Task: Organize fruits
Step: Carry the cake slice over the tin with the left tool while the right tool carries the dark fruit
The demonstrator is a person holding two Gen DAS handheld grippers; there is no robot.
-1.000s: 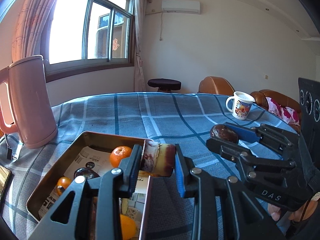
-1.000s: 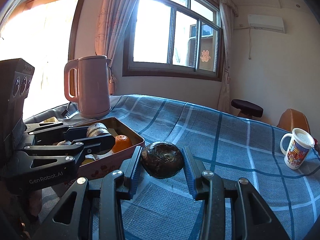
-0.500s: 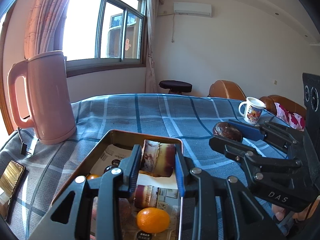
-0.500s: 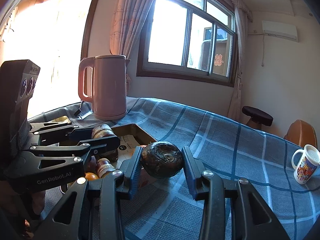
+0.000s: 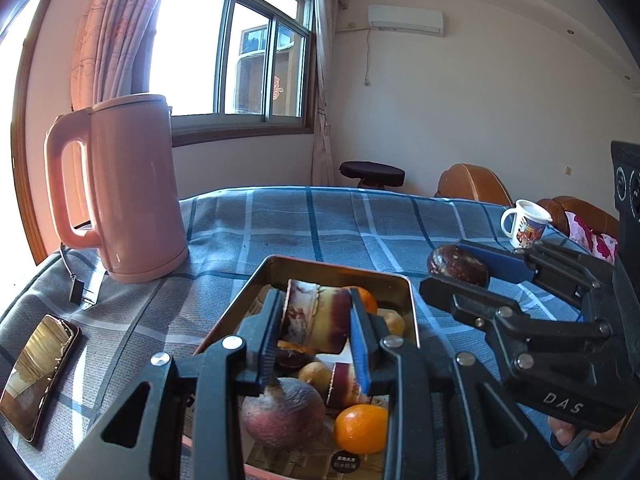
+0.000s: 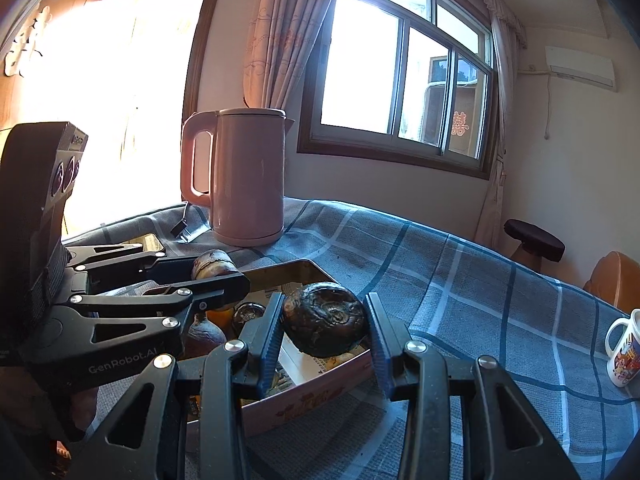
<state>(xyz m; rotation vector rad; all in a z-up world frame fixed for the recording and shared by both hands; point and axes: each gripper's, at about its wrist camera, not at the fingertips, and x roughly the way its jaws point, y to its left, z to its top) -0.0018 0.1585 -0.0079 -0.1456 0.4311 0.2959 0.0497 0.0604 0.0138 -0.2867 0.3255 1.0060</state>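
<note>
My left gripper [image 5: 314, 326] is shut on a purple-and-cream cut cane piece [image 5: 314, 320] and holds it over the metal tray [image 5: 394, 280]. The tray holds oranges [image 5: 361, 428], a reddish round root [image 5: 283, 410] and other pieces. My right gripper [image 6: 322, 326] is shut on a dark round water chestnut [image 6: 323, 324], held above the tray's near right edge [image 6: 304, 392]. In the left wrist view the right gripper [image 5: 456, 268] shows just right of the tray. In the right wrist view the left gripper [image 6: 216, 272] shows with its piece over the tray.
A pink kettle [image 5: 128, 196] stands left of the tray with its cord and plug [image 5: 78, 290]. A phone [image 5: 36, 372] lies at the left edge. A printed mug [image 5: 526, 229] stands far right on the blue checked cloth [image 5: 320, 224]. Chairs and a stool stand beyond.
Both grippers moved left, keeping their fruits. The left one now hangs over the tray's middle and the right one has reached the tray's edge. More fruit in the tray has come into view.
</note>
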